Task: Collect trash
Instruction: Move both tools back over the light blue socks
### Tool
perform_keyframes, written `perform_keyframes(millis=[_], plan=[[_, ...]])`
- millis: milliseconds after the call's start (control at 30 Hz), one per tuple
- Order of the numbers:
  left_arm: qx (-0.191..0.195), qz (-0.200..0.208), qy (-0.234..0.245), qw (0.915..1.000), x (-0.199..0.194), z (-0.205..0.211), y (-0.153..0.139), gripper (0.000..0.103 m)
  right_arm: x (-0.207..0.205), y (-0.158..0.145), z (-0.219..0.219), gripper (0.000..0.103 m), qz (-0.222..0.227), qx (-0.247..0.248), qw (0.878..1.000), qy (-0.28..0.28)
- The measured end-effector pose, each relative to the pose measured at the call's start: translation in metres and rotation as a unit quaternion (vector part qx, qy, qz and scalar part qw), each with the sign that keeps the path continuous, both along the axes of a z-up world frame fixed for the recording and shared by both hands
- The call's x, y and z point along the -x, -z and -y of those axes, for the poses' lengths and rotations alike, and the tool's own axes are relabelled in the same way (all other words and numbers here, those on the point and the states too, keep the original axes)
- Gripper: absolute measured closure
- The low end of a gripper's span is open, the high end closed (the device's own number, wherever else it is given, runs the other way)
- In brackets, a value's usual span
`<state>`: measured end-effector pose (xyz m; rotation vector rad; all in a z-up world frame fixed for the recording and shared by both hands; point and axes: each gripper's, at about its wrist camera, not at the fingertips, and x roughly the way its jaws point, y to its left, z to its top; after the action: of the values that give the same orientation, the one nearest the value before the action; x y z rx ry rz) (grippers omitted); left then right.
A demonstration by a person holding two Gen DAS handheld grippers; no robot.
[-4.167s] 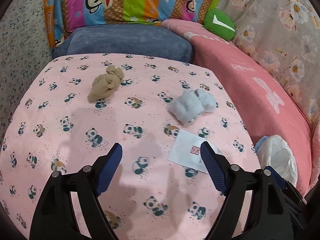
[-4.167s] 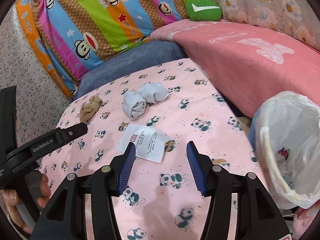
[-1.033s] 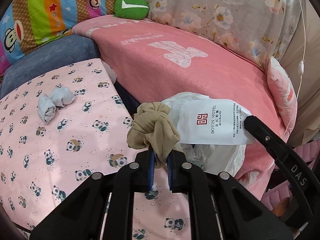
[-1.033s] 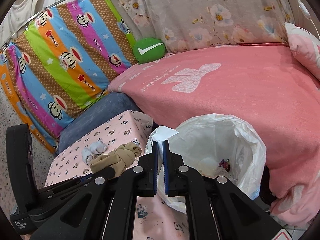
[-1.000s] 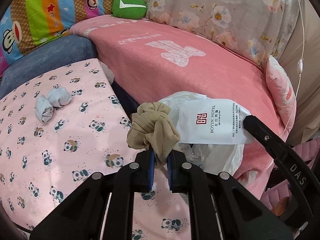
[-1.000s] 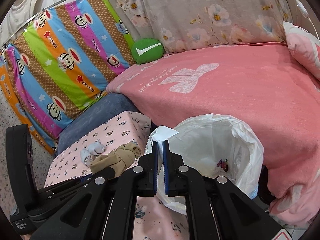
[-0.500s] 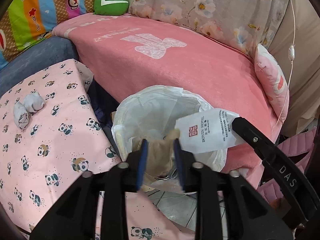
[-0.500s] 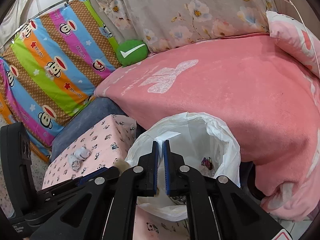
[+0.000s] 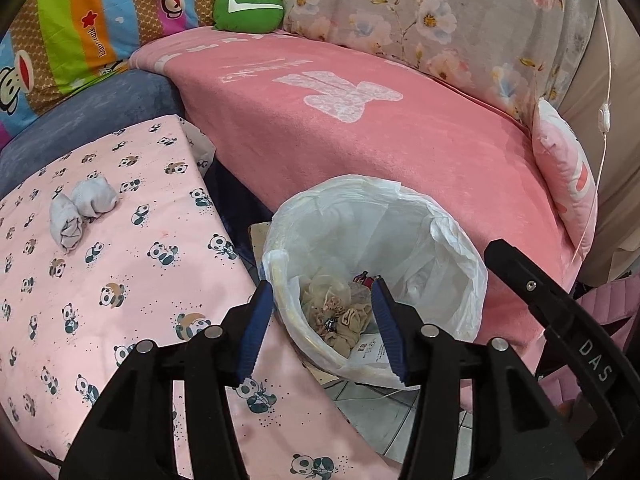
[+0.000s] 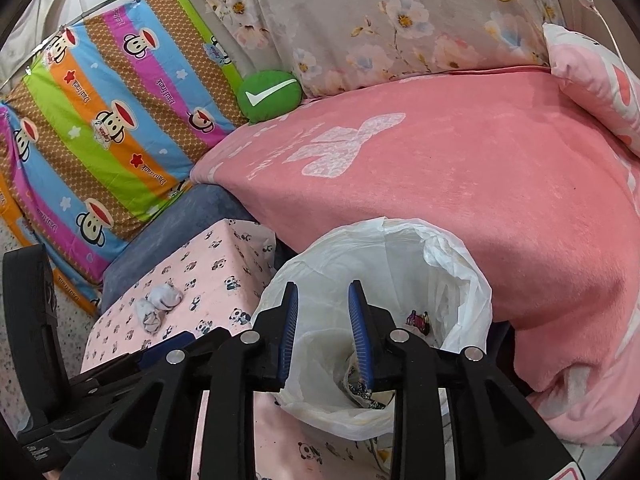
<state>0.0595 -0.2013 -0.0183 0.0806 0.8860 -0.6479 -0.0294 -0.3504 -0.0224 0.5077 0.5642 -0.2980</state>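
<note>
A bin lined with a white plastic bag point(image 9: 440, 236) stands between the panda-print table and the pink bed; it also shows in the right wrist view point(image 10: 460, 280). Inside it lie the tan knotted sock point(image 9: 350, 322) and the white hotel paper point(image 9: 374, 350), with other scraps. My left gripper point(image 9: 322, 326) is open and empty, held above the bin's near rim. My right gripper point(image 10: 322, 328) is open and empty over the bin's mouth. A grey-blue sock bundle point(image 9: 80, 206) lies on the panda table; it also shows in the right wrist view point(image 10: 158, 306).
The pink panda-print table point(image 9: 120, 280) is at the left. The pink bed point(image 9: 360, 120) lies behind the bin, with a green cushion point(image 9: 248, 8), a striped monkey-print pillow point(image 10: 100, 120) and a pink pillow point(image 9: 564, 172). Tiled floor point(image 9: 384, 420) shows under the bin.
Both grippers have opened over the bin. The tan sock has dropped from the left gripper and the hotel paper from the right; both now lie inside the bin.
</note>
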Motion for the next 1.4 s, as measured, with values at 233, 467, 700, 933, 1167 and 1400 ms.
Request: perform_keyframes(millis=[233, 467, 700, 933, 1167, 1400], plan=[[0.001, 0.0, -0.017, 0.9999, -0.004, -0.016, 0.001, 0.054, -0.006, -0.001, -0.014, 0.069, -0.005, 0.01, 1.0, -0.014], [0.002, -0.001, -0.04, 0.9992, -0.011, -0.035, 0.003, 0.048, -0.013, -0.002, -0.03, 0.06, -0.009, 0.017, 0.999, -0.028], [0.001, -0.002, -0.071, 0.9975, -0.021, -0.058, 0.006, 0.039, -0.024, -0.003, -0.05, 0.054, -0.014, 0.025, 0.998, -0.048], [0.003, -0.005, -0.107, 0.9943, -0.037, -0.09, 0.008, 0.037, -0.04, -0.001, -0.072, 0.054, -0.022, 0.033, 0.996, -0.075], [0.003, -0.011, -0.139, 0.9902, -0.053, -0.122, 0.014, 0.035, -0.061, 0.0, -0.099, 0.054, -0.029, 0.039, 0.993, -0.104], [0.004, -0.015, -0.188, 0.9821, -0.076, -0.16, 0.019, 0.025, -0.089, 0.004, -0.124, 0.048, -0.035, 0.035, 0.99, -0.134]])
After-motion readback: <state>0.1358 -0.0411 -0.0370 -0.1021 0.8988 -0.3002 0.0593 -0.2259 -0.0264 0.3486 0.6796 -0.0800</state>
